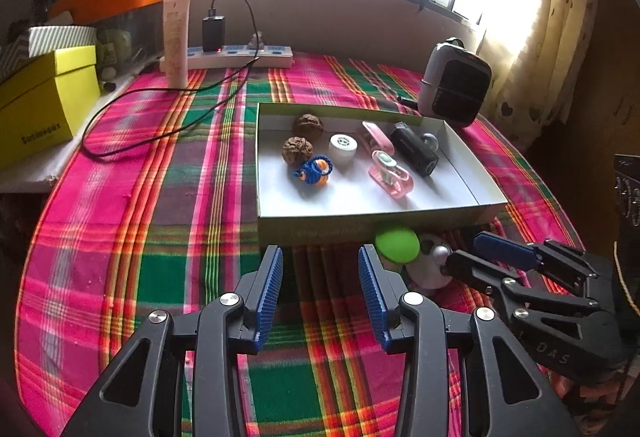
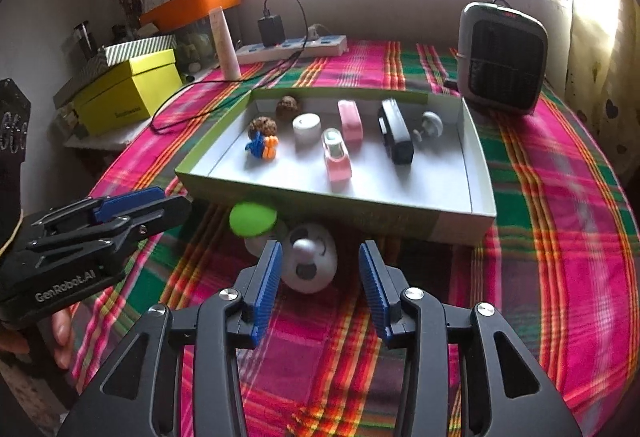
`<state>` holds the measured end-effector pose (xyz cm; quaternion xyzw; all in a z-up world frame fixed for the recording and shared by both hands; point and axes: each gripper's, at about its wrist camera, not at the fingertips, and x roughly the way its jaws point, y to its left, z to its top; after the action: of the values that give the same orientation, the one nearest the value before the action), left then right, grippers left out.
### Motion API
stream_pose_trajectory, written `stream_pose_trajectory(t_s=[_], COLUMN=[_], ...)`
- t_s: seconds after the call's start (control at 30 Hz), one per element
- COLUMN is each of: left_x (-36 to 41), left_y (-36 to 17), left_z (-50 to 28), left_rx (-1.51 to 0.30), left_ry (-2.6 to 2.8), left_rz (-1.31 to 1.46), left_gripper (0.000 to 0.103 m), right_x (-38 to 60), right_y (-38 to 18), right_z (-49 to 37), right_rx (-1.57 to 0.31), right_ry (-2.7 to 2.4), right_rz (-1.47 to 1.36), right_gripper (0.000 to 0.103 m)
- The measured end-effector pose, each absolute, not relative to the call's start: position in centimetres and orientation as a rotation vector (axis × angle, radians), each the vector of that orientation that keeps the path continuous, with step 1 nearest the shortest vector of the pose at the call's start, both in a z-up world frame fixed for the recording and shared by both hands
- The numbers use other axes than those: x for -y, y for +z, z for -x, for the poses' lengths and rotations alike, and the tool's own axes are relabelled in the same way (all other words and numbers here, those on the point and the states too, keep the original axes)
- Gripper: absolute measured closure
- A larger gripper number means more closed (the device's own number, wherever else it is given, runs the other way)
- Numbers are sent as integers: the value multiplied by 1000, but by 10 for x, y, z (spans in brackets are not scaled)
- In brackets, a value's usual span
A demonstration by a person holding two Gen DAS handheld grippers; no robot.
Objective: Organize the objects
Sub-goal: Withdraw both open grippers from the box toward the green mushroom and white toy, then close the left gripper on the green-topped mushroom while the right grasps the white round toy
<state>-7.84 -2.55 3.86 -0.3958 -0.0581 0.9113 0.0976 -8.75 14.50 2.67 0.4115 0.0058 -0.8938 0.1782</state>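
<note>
A white round toy (image 2: 308,263) with a green disc (image 2: 253,218) lies on the plaid cloth (image 2: 540,257), just before the box's (image 2: 464,227) near wall. The right gripper (image 2: 320,273) stands spread around it, untouching. The left gripper (image 1: 320,277), spread and empty, hovers beside over open cloth.

both wrist views look forward and steeply down along their own fingers toward the window, close above the tabletop (image 1: 120,257). they share the open box (image 1: 360,225), seen from left and right.

Shallow white box (image 2: 482,173) holds walnuts, pink cases, black device; green-capped white toy (image 2: 308,261) lies just outside
</note>
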Motion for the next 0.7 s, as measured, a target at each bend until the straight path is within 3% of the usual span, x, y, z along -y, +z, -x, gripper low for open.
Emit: stream_pose_trajectory(t_s=[0.7], left_x=[28], left_y=[29], left_z=[75], left_rx=[200], left_ry=[2675], left_rz=[1211], left_gripper=[65], right_x=[-126], right_y=[10], right_z=[102], right_rx=[-151], right_ry=[-2490], right_rz=[-1246], right_gripper=[61])
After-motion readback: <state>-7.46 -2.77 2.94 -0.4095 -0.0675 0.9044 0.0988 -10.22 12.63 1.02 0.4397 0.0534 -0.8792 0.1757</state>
